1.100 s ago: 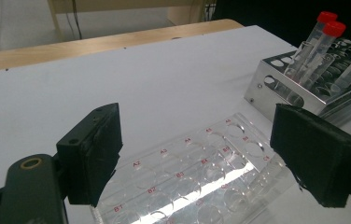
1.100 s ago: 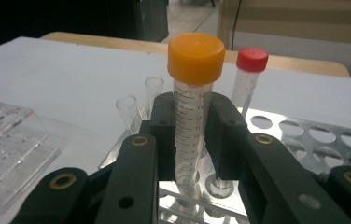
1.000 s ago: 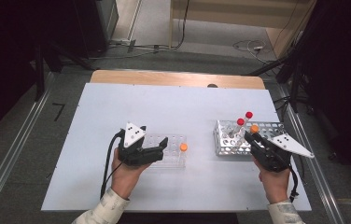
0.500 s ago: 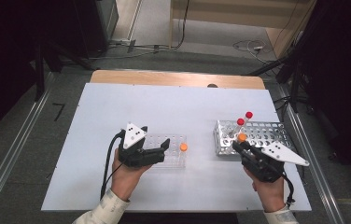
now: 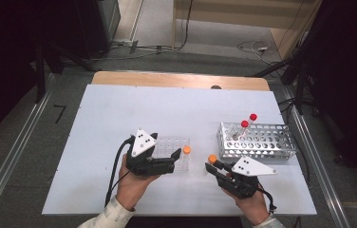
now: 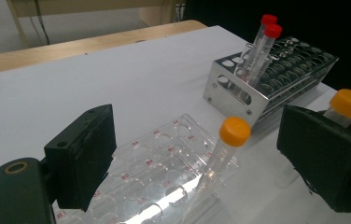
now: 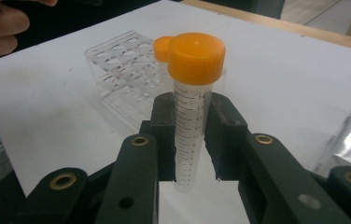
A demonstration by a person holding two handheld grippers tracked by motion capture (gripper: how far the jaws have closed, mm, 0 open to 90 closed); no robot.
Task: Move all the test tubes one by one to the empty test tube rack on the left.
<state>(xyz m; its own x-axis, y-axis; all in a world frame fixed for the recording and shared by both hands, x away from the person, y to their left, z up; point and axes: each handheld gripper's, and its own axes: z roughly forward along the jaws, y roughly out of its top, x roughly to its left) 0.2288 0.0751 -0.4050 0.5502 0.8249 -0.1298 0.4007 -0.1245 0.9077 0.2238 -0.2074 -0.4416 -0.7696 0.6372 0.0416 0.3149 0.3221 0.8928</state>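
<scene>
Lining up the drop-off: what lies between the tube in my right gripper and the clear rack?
In the high view, just bare white table separates the held orange-capped tube from the clear rack, where another orange-capped tube stands.

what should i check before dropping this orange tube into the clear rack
1. Right gripper clamped on the held orange-capped tube: ok.
2. Cap seated on held tube: ok.
3. Clear rack has free holes: ok; one orange-capped tube stands in it.
4. Left gripper steadying the rack: not ok; its jaws have just been opening and straddle the rack without pressing.
5. Held tube lined up over a hole: not ok, short of the rack.
</scene>
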